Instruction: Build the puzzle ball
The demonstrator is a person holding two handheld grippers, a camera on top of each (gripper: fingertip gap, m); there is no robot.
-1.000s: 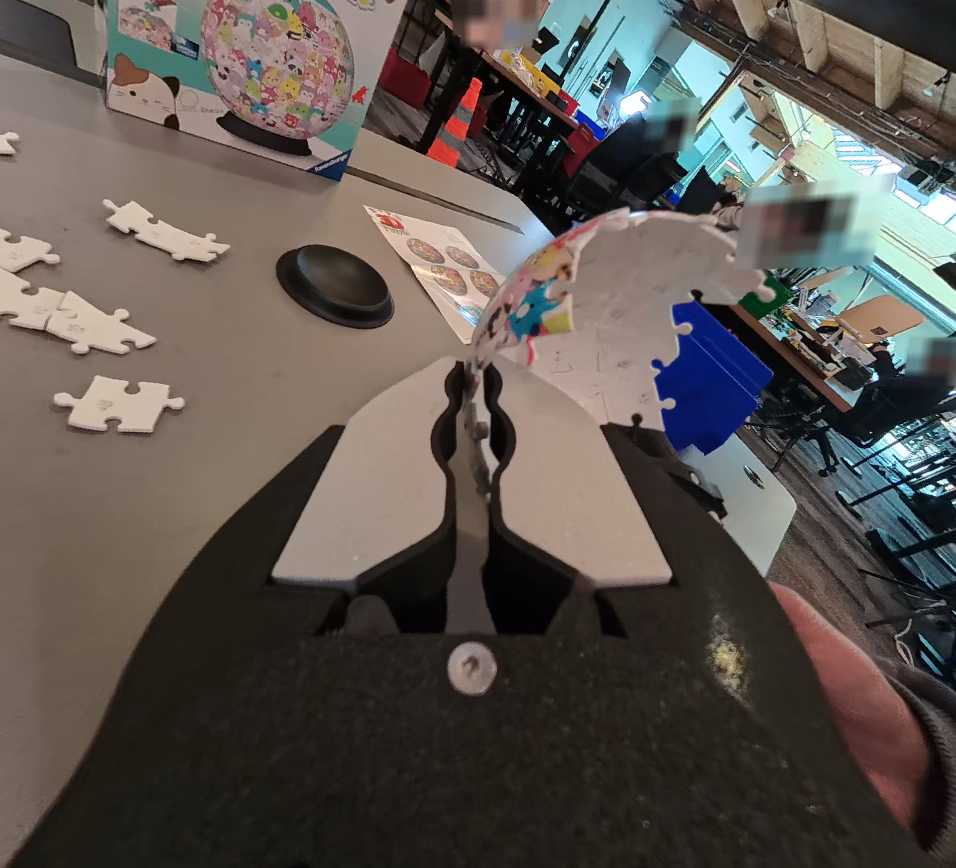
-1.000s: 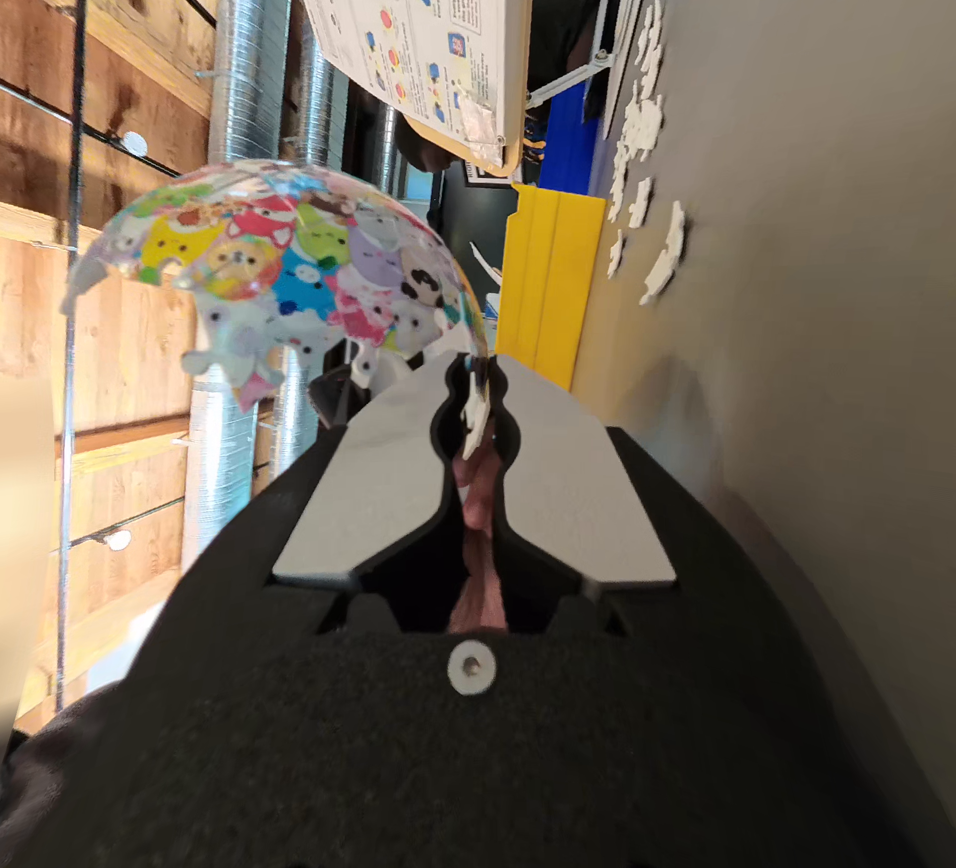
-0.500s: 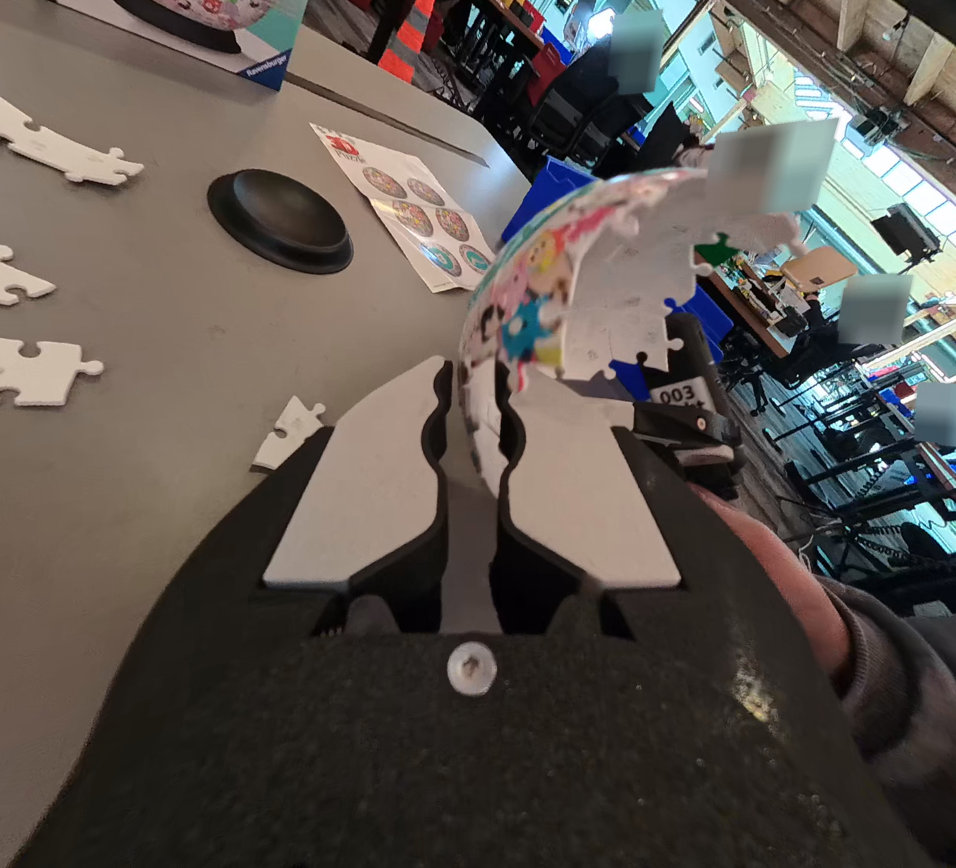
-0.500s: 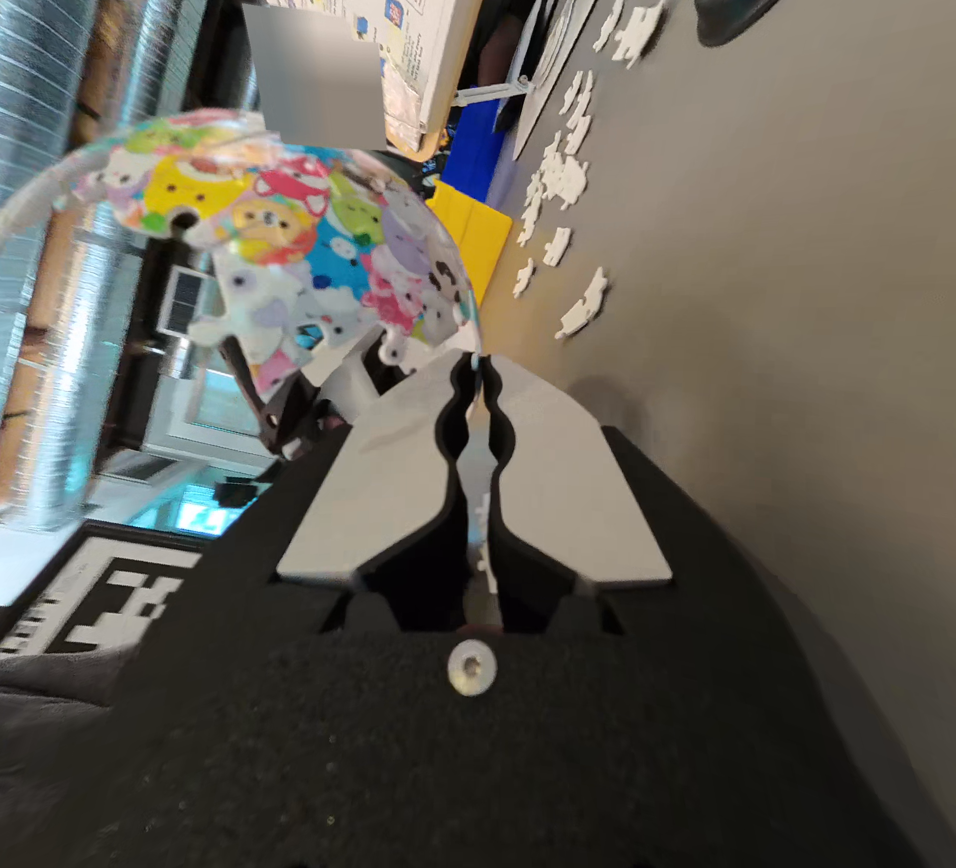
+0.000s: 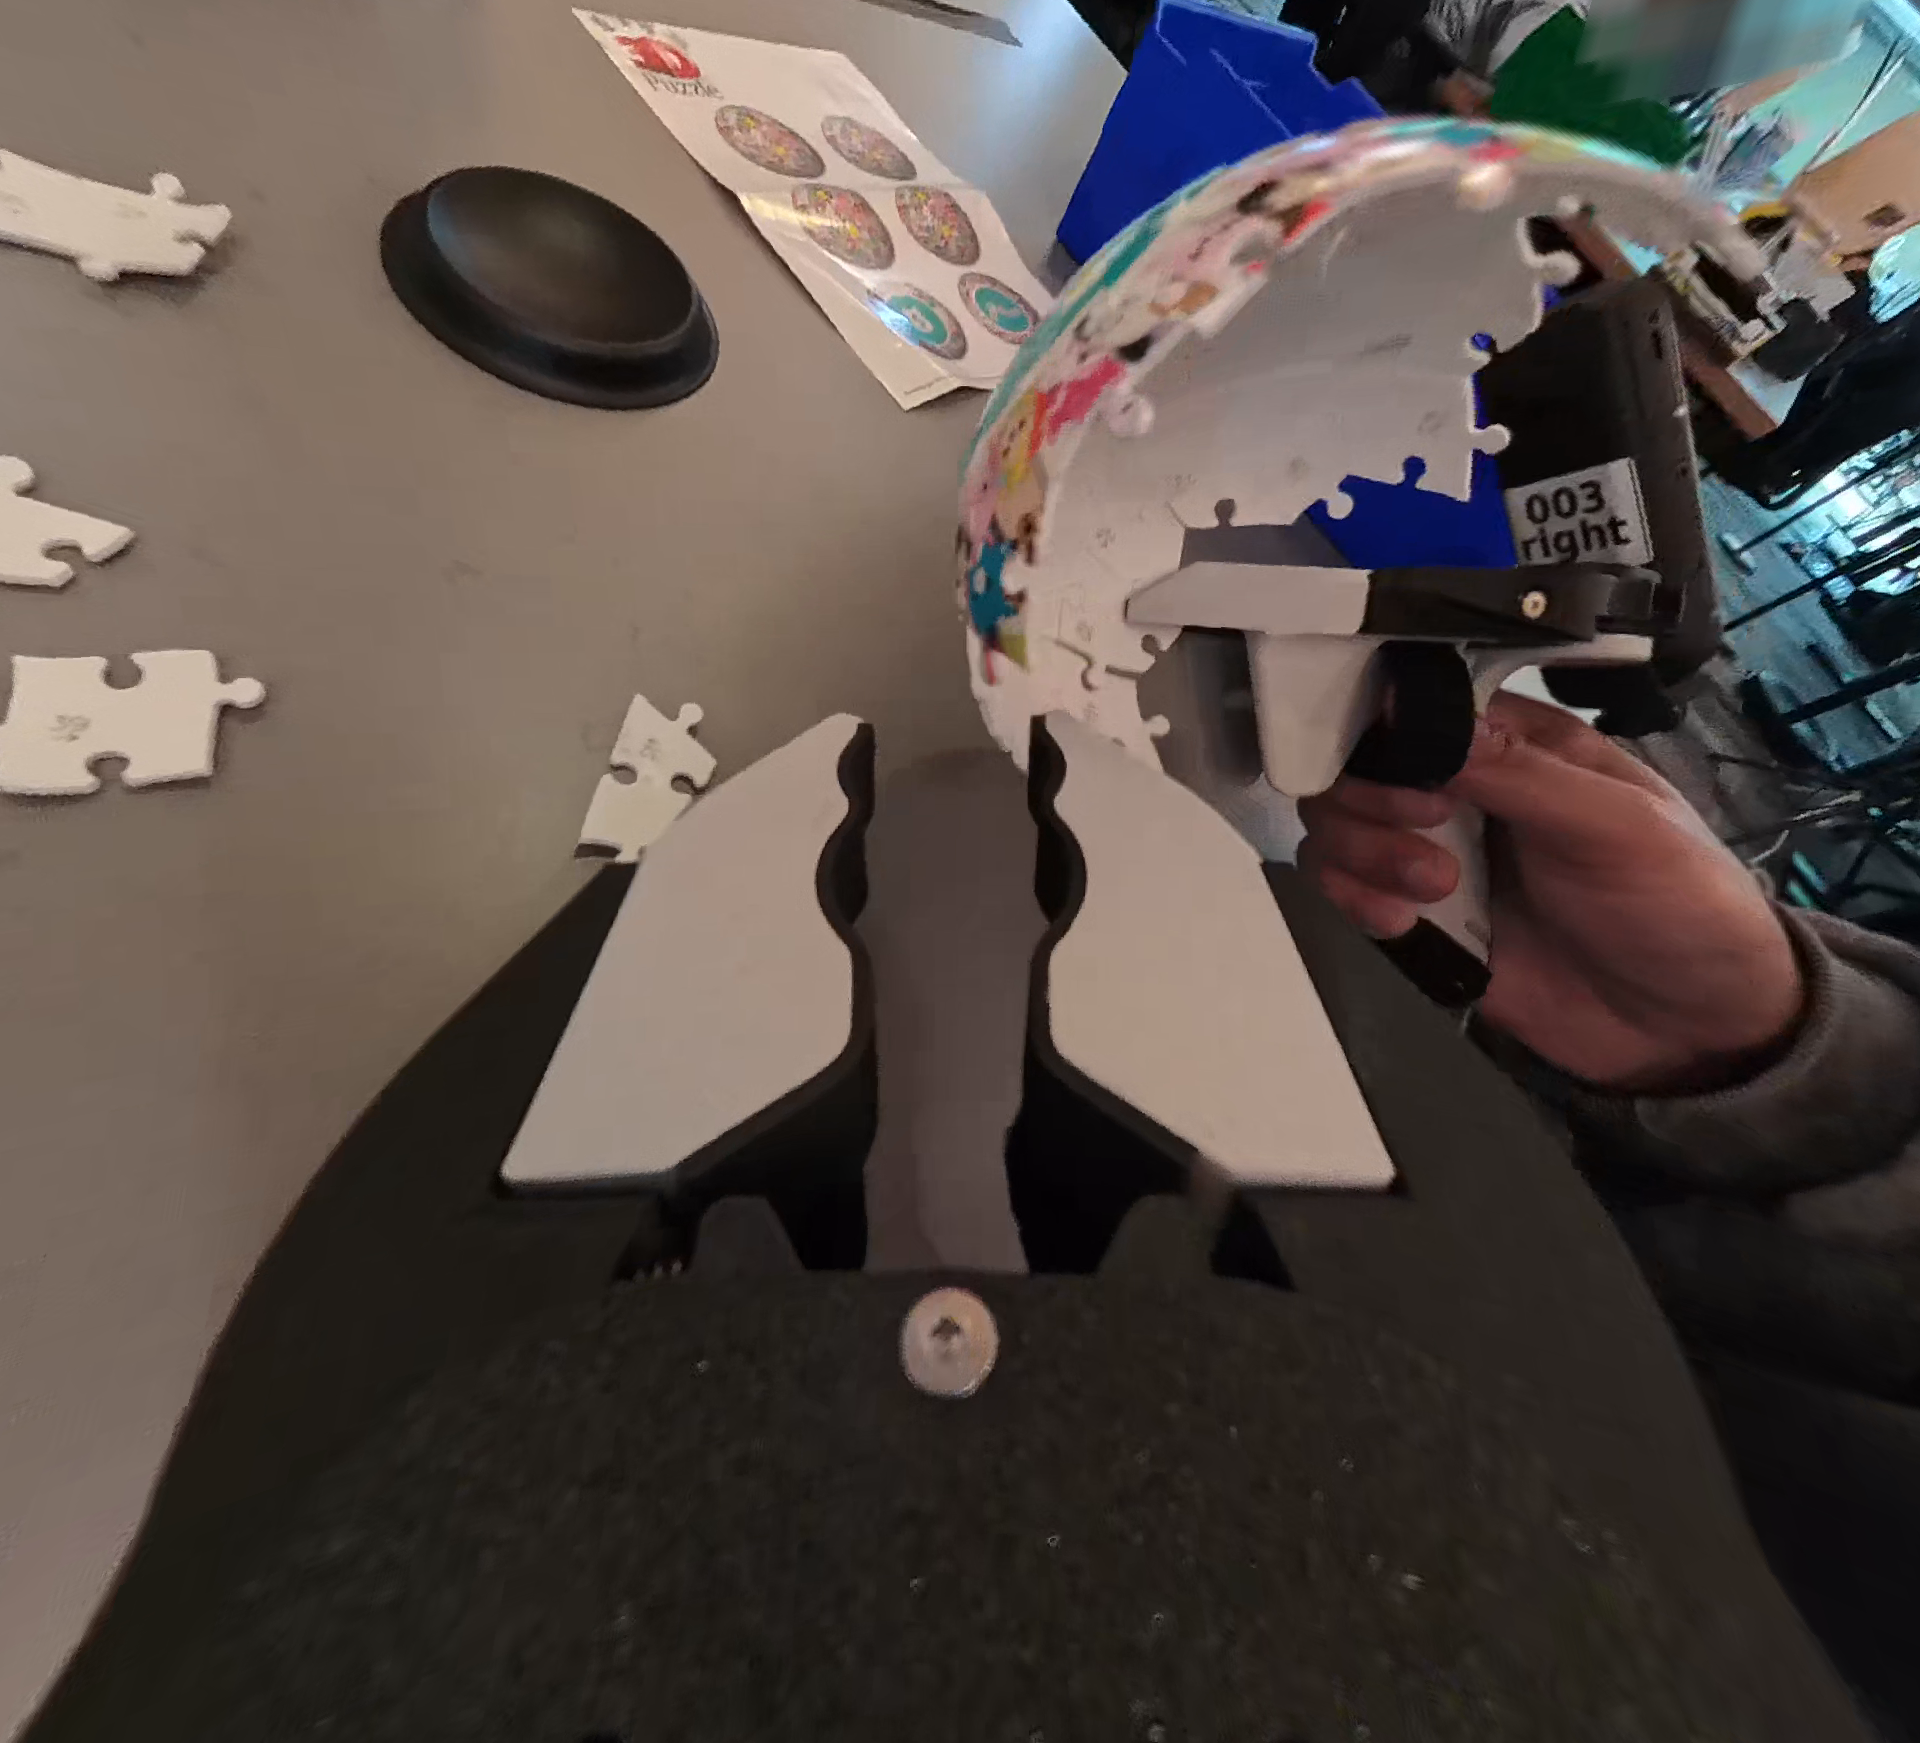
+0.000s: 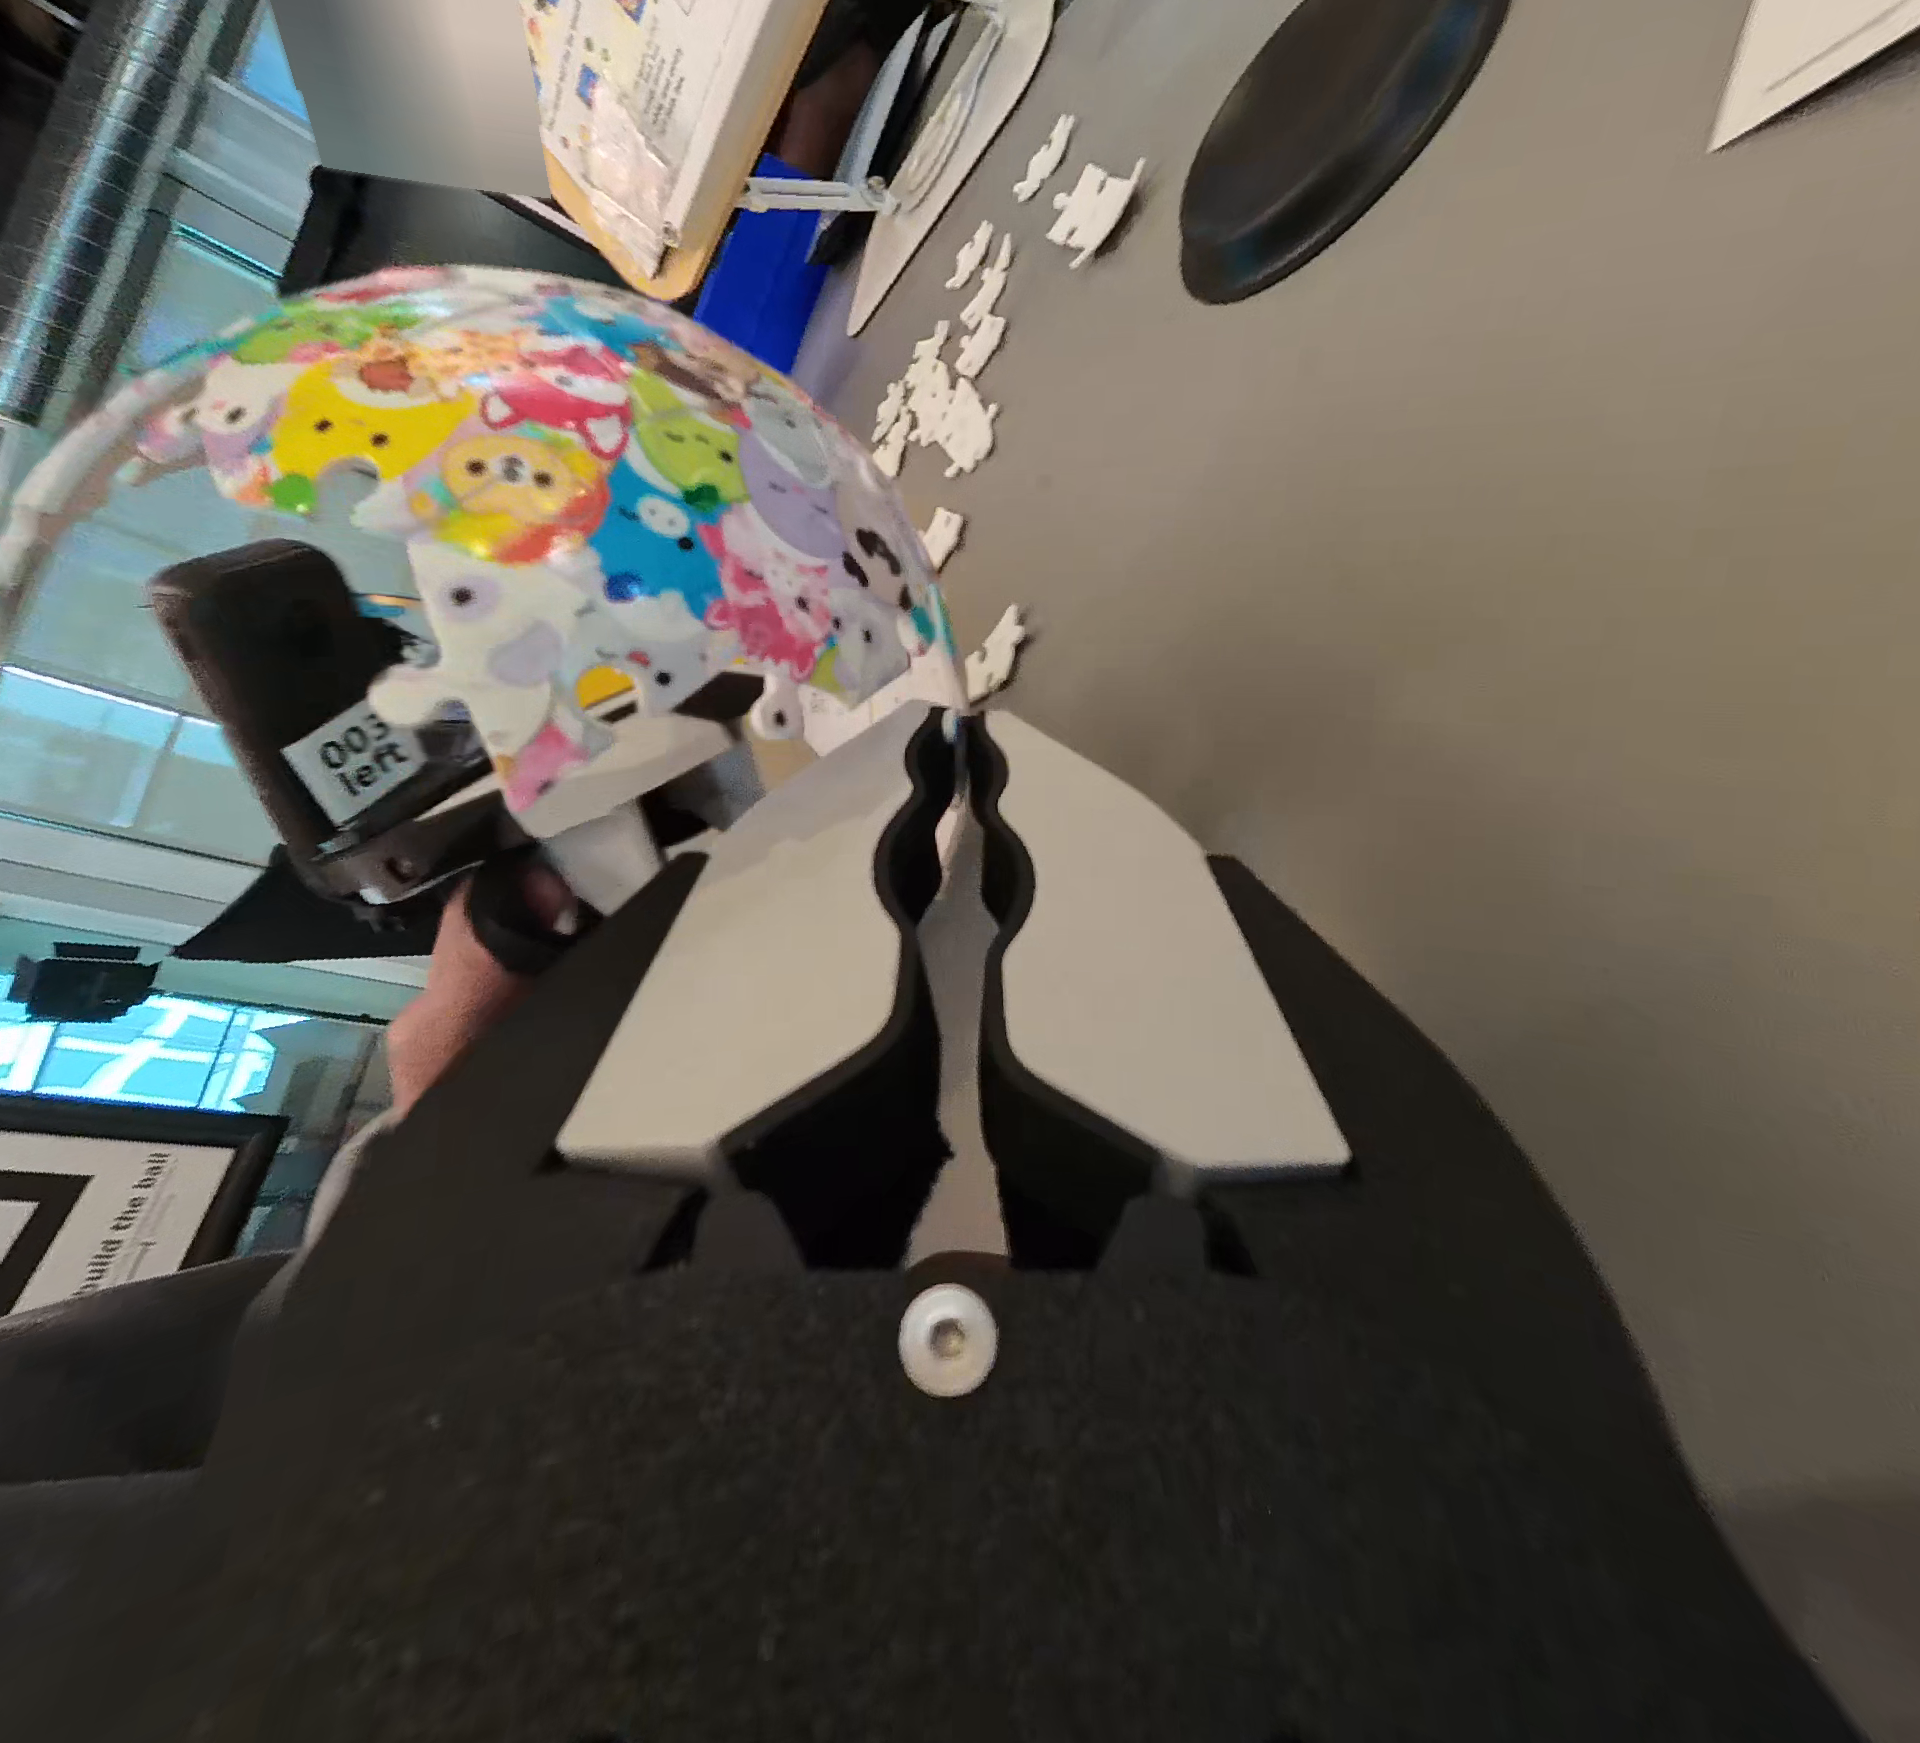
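Note:
The half-built puzzle ball is a colourful dome with a white inside, held in the air above the grey table. My right gripper is shut on the dome's lower rim; in the left wrist view it clamps that rim from the right, with a hand on its grip. My left gripper is open and empty, its right fingertip just below the dome's edge. One left finger shows behind the dome. The black round stand sits on the table, also seen in the right wrist view.
White loose pieces lie face down on the table: one just left of my left fingers, others further left and in a cluster. An instruction sheet lies past the stand. A blue bin stands beyond the table edge. My hands' fingertips stand some 8 centimetres from each other.
My left gripper has opened and let go of the dome's rim. The right gripper keeps its hold. Both views have swung down toward the table.

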